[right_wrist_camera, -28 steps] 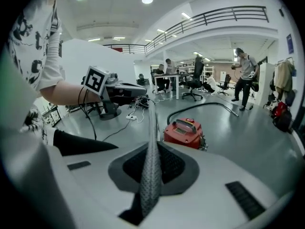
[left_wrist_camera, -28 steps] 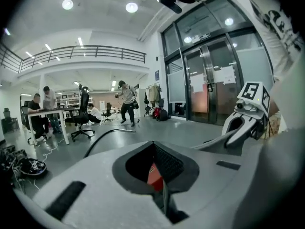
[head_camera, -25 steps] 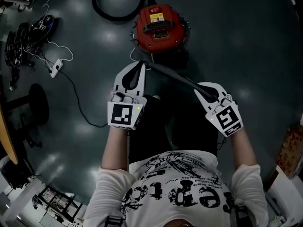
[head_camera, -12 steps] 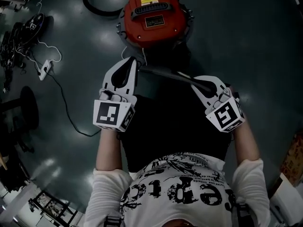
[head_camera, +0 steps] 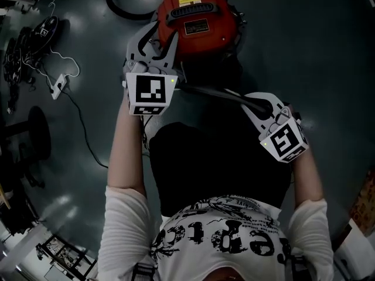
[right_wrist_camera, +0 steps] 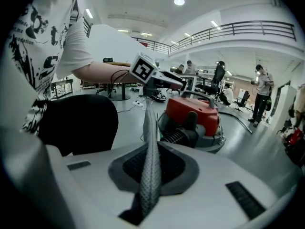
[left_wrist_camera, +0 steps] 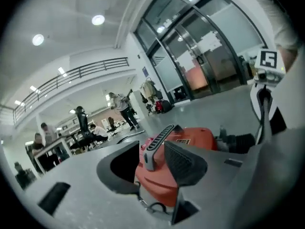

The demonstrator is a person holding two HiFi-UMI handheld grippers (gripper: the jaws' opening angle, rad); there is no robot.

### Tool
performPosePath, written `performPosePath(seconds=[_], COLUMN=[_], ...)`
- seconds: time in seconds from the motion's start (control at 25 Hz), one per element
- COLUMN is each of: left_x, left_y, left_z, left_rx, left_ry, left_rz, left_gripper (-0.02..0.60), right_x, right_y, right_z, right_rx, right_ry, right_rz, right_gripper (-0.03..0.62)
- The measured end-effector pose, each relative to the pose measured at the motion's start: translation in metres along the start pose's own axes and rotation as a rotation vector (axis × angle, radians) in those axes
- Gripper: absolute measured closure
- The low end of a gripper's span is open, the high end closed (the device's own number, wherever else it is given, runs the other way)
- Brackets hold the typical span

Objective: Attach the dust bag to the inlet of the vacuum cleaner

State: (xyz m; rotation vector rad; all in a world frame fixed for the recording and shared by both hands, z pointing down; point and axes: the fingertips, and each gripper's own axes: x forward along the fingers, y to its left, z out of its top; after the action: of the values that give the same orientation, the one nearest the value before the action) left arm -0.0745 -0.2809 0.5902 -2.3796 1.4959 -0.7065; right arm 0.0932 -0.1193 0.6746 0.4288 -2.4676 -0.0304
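Head view looks steeply down on a red vacuum cleaner (head_camera: 196,25) standing on the dark floor, its black hose (head_camera: 126,7) curling away behind it. The left gripper (head_camera: 158,37) reaches over the cleaner's near left edge. Its jaws are opening and press on nothing. In the left gripper view they stand wide apart, with the cleaner's red body and its grey carrying handle (left_wrist_camera: 157,142) showing in the gap beyond them.

The right gripper (head_camera: 251,104) sits lower and nearer the person, well apart from the cleaner. Its jaws are clamped on the dust bag (right_wrist_camera: 150,161), which the right gripper view shows edge-on as a thin grey woven strip rising straight out between the pads. From above, the bag reads as a dark band running from that gripper up and left toward the cleaner's near side, ending just below the left gripper's marker cube (head_camera: 151,92). Whether its far end touches the cleaner cannot be told.

A ribbed black hose fitting (right_wrist_camera: 183,135) sits on the side of the cleaner that faces the right gripper. Off to the left on the floor lies a white power strip (head_camera: 58,85) with its cable. Several people stand and sit in the hall behind, under a railed balcony (right_wrist_camera: 257,30)
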Motion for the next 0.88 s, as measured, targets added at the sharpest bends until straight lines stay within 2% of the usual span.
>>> performPosePath(seconds=[0.08,0.24,0.4,0.48,0.64,0.8,0.84,0.88], left_x=[0.02,0.044,0.053,0.058,0.073,0.089,0.092,0.095], left_y=[0.003,0.0,-0.01,-0.014,-0.014,-0.021,-0.023,-0.025], left_z=[-0.004,-0.006,-0.013,-0.02,-0.022,-0.014,-0.014,-0.014], left_rx=[0.069,0.124,0.215,0.282,0.359,0.602,0.641,0.647], left_ry=[0.02,0.042,0.097,0.127,0.146,0.106,0.104,0.108], left_rz=[-0.021,-0.102,-0.177,-0.193,-0.214,-0.239,-0.241,-0.243], left_gripper=[0.434,0.433,0.431,0.425,0.426,0.442,0.461,0.471], right_x=[0.0,0.004,0.006,0.008,0.013,0.017,0.018,0.019], right_y=[0.001,-0.003,-0.005,-0.006,-0.008,-0.011,-0.011,-0.011], right_z=[0.0,0.0,-0.001,-0.003,-0.004,-0.007,-0.008,-0.009], right_rx=[0.007,0.009,0.044,0.048,0.015,-0.05,-0.062,-0.073], right_ry=[0.002,0.004,-0.019,-0.013,0.002,0.035,0.038,0.038], right_rz=[0.016,0.027,0.072,0.088,0.109,0.107,0.105,0.103], right_gripper=[0.572,0.572,0.572,0.572,0.572,0.572,0.572,0.572])
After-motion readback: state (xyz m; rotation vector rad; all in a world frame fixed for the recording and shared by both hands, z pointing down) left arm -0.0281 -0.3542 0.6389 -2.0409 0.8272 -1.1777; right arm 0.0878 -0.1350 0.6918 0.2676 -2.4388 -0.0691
